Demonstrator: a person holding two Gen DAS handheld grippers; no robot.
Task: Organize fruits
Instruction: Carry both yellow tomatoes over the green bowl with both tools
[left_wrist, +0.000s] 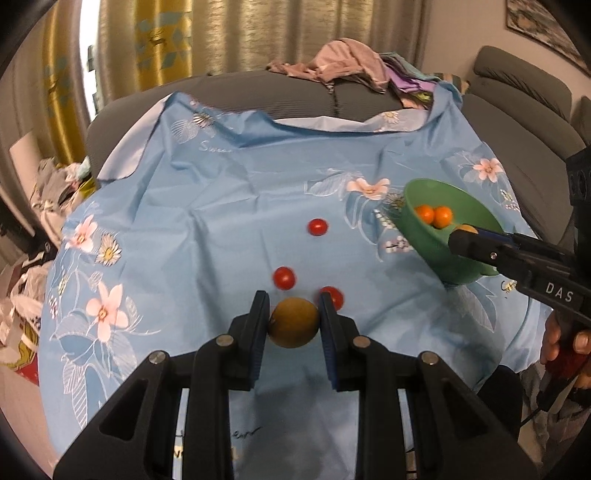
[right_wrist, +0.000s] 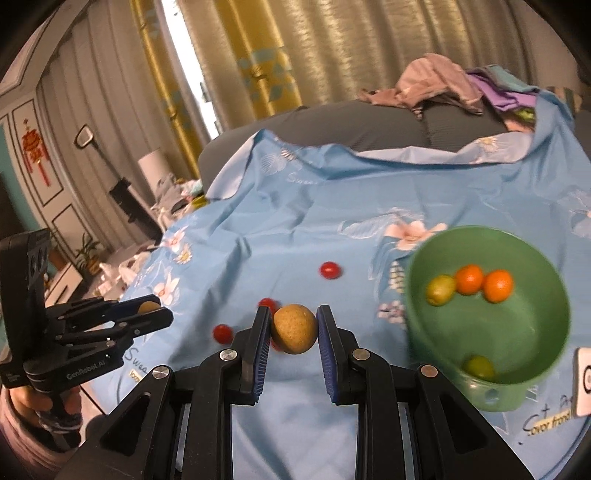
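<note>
My left gripper (left_wrist: 293, 314) is shut on a brown round fruit (left_wrist: 293, 323), held above the blue floral cloth (left_wrist: 221, 206). My right gripper (right_wrist: 293, 325) is shut on a second brown round fruit (right_wrist: 294, 328). A green bowl (right_wrist: 487, 373) holds two orange fruits (right_wrist: 484, 282) and two green ones (right_wrist: 439, 290); it also shows in the left wrist view (left_wrist: 436, 243). Three red cherry tomatoes (left_wrist: 283, 277) lie on the cloth just beyond the left gripper. In the right wrist view one tomato (right_wrist: 330, 270) lies farther out and others sit near the fingers.
The cloth covers a grey sofa (left_wrist: 517, 122). A pile of clothes (left_wrist: 343, 62) lies at the back. Clutter (left_wrist: 44, 192) sits on the floor to the left. A white card (right_wrist: 583, 380) stands beside the bowl.
</note>
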